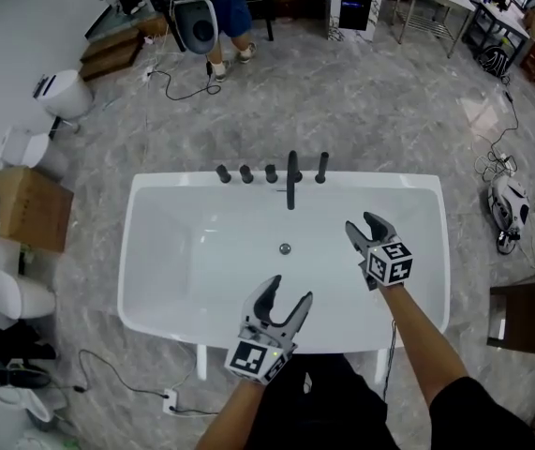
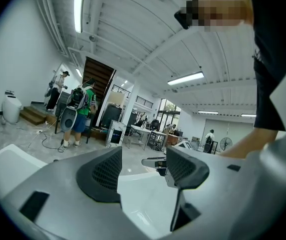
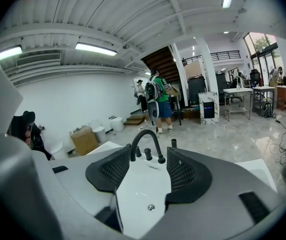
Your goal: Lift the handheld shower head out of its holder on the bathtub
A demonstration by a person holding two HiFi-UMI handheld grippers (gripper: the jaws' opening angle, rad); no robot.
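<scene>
While both grippers hang over the bathtub (image 1: 169, 265), neither has anything in it.

Left gripper (image 1: 287, 292): over the near rim, roughly mid-length. Jaws spread wide and empty. Its own view shows only white tub surface and the room beyond between the pads (image 2: 105, 174).

Right gripper (image 1: 364, 225): further in, over the basin toward the right end, right of the drain (image 1: 285, 248). Jaws also wide apart and empty. In its view the gap frames the tub floor, the drain and the fittings on the far rim.

Handheld shower head (image 1: 322, 167): black, standing upright in its holder on the far rim, right-most in the row of black fittings. It sits just right of the spout (image 1: 291, 184), which arches out over the basin. Three knobs (image 1: 245, 173) line up left of the spout. In the right gripper view the shower head shows just above the right pad, well apart from both jaws, with the spout's arc centred in the gap. No contact with either gripper.

Around the tub:
- grey marble-look floor (image 1: 389, 111)
- cardboard box (image 1: 28, 209) off the left end
- white toilet (image 1: 61, 92) further back on the left
- loose cable (image 1: 178, 87) running across the floor beyond the far rim
- person in a green top (image 1: 225, 7) standing at the back of the room, facing away
</scene>
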